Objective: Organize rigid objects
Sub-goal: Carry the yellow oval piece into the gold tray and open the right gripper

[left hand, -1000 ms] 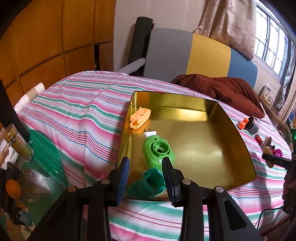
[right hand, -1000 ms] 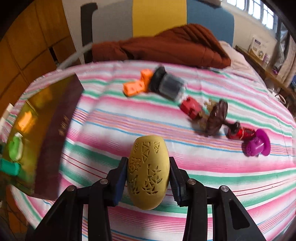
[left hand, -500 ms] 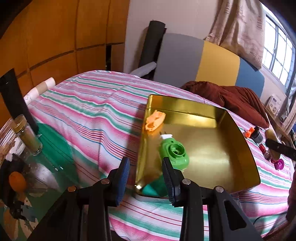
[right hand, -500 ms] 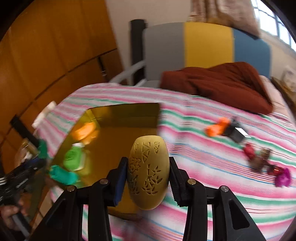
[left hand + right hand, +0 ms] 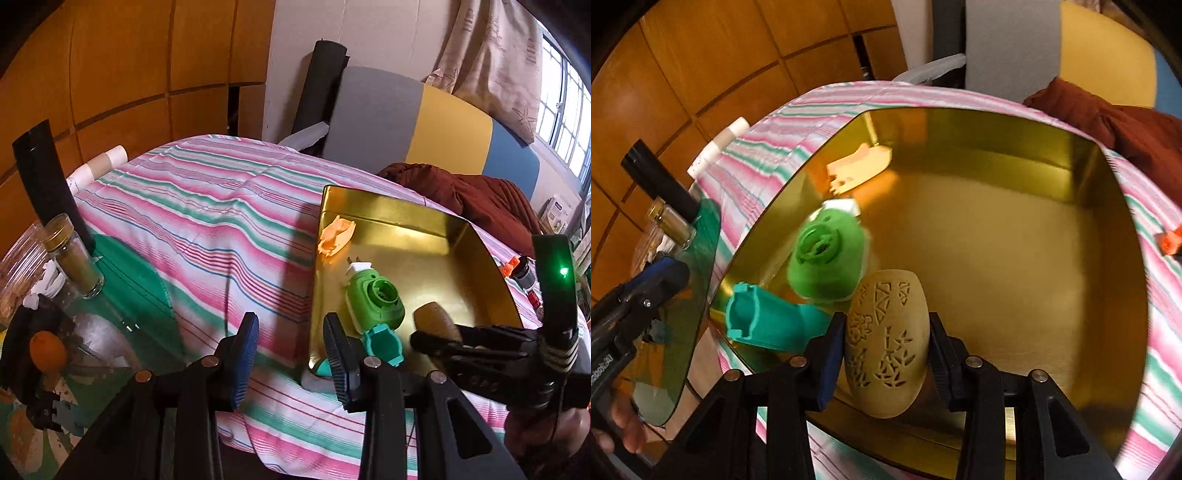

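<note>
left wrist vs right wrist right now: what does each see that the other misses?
Left wrist only: the left hand-held gripper, open and empty beside the gold tin, and the window.

Right wrist only: the cut-out pattern on the yellow egg-shaped piece clamped in the right hand-held gripper over the tin.

Both: the tin holding the orange piece, green plug-in device and teal piece; the spice jar.

A striped bedspread covers the bed. At the far right lies a crumpled brown blanket before a grey, yellow and blue headboard. Near left, a spice jar stands on a glass side table, an orange beside it.
</note>
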### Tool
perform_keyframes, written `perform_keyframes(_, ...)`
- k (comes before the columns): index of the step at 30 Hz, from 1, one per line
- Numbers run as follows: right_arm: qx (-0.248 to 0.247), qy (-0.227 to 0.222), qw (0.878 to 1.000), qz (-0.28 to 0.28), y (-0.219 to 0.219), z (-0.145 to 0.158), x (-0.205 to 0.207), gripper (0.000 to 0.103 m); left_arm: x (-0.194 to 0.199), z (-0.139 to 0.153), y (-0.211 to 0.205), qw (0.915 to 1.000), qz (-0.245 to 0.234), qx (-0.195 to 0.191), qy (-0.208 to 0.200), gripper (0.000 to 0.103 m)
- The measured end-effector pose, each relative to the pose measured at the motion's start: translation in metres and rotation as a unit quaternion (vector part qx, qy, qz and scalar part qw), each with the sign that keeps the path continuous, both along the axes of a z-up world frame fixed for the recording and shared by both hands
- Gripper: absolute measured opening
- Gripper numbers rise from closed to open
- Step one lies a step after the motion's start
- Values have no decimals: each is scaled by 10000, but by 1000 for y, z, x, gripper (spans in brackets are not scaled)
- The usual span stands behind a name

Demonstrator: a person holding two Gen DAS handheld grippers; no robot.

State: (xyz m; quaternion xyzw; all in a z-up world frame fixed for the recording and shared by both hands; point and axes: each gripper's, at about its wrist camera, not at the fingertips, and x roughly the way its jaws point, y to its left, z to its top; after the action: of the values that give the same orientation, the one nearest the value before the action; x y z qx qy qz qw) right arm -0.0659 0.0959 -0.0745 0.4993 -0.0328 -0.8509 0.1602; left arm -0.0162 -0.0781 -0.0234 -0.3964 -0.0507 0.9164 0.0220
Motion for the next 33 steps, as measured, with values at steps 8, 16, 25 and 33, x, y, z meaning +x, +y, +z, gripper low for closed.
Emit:
perform_keyframes(8,-56,-99,9999,-27,-2,-12,-2,43,0,-1,2,10000,-31,-48,-17,36)
perform_keyframes(16,-188,-91,9998,-75,7,-9,2,44,3,2,10,9998,-131,-161,10,36)
perform_keyframes(25,-417,187,9987,-223,19,9,11,56,7,8,19,9994,-230,-263,67,36)
perform_keyframes(33,-231,572,9976,-307,36,32,22,56,10,11,31,9987,-389,-314,106,36)
